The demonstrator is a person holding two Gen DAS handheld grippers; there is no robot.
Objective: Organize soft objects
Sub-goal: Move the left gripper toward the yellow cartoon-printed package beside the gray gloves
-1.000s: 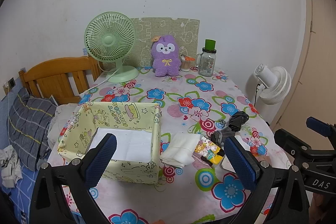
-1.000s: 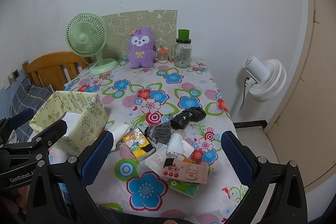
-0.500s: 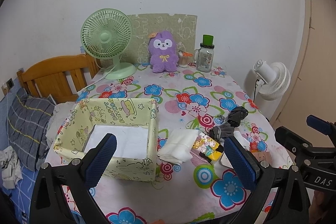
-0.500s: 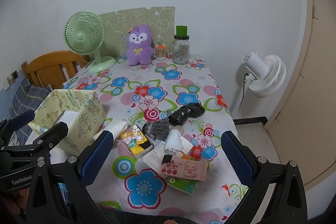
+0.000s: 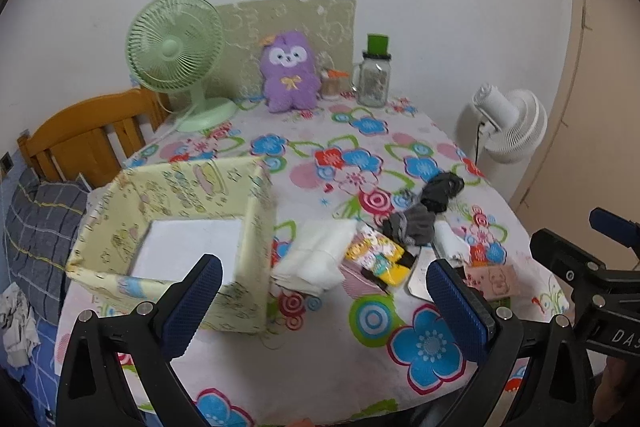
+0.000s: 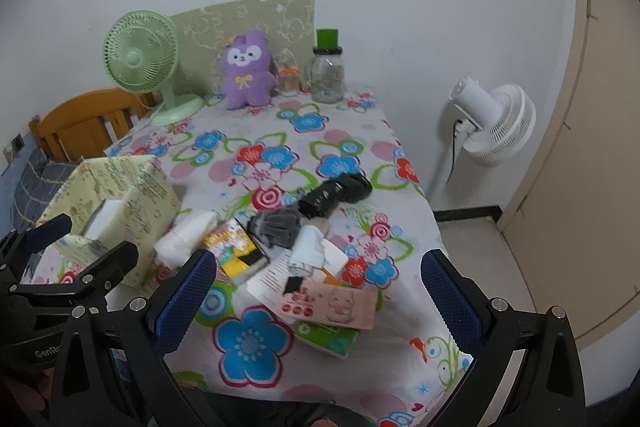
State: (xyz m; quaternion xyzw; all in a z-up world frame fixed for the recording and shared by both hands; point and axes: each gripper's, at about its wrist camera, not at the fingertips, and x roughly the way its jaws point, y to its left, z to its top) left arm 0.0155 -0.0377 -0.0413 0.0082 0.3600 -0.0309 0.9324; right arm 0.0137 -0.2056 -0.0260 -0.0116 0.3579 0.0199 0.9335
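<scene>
Two views take in the same table under a flower-printed white cloth (image 5: 344, 355), which fills most of each frame. Next in size is the pale yellow cartoon-print fabric box (image 5: 180, 235), standing open-topped at the table's left side; the left wrist view looks down into it and shows a flat white bottom, while the right wrist view catches mostly its outer wall. A white standing fan (image 6: 494, 125) is off the table to the right, and a mint green desk fan (image 5: 176, 51) and a purple plush toy (image 5: 289, 71) sit at the far edge by the wall. Both tongs hang above the near edge, gaping wide and grasping nothing: the left gripper (image 5: 320, 301) in front of the box and cloth, the right gripper (image 6: 320, 285) over the clutter. The soft things lie in a loose row right of the box: a folded white cloth (image 5: 316, 255) just beside its wall, a yellow cartoon-print sock bundle (image 5: 376, 253), a grey knitted item (image 5: 412, 225) and a black rolled item (image 5: 442, 189) touching it. Only the right wrist view shows clearly a pink pig-print packet (image 6: 332, 307) resting on a green pack (image 6: 326, 341)
</scene>
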